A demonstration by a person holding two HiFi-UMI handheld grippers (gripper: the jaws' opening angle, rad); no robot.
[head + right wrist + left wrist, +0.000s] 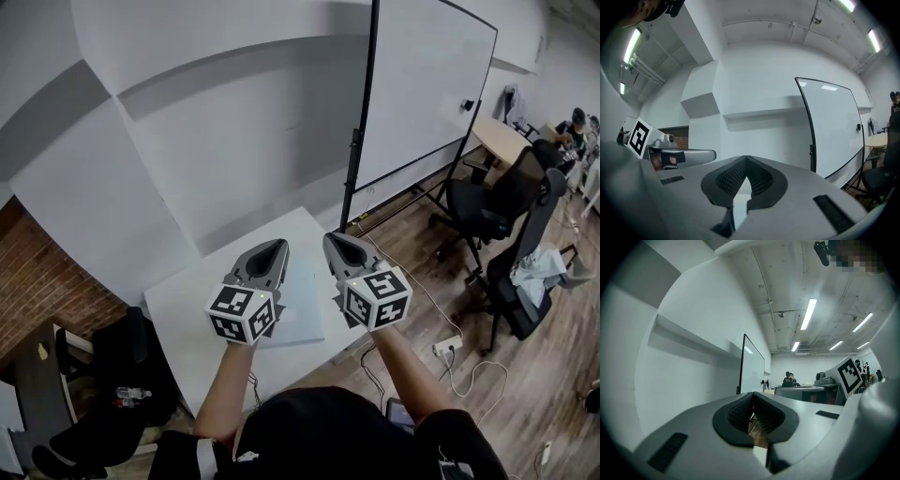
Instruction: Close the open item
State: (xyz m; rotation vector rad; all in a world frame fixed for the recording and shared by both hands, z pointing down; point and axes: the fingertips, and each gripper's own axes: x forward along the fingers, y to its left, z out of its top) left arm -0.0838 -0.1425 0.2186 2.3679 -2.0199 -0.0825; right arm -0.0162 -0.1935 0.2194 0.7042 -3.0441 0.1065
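White table (183,323), office: both grippers held above it, nothing in hand.
Left gripper (279,247) and right gripper (331,239) pressed together, empty. Laptop (306,302) lay flat on table, seemingly closed; next move: lower and check lid.

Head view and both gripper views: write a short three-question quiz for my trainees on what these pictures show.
1. True or false: the left gripper holds a cup between its fingers.
2. What stands on the floor just beyond the white table? A) a whiteboard B) a fridge C) a bookshelf
3. Fill in: the right gripper has its fingers ____ (open or shut).

Key: 1 false, since the fingers meet at the tips with nothing between them; 2 A; 3 shut.
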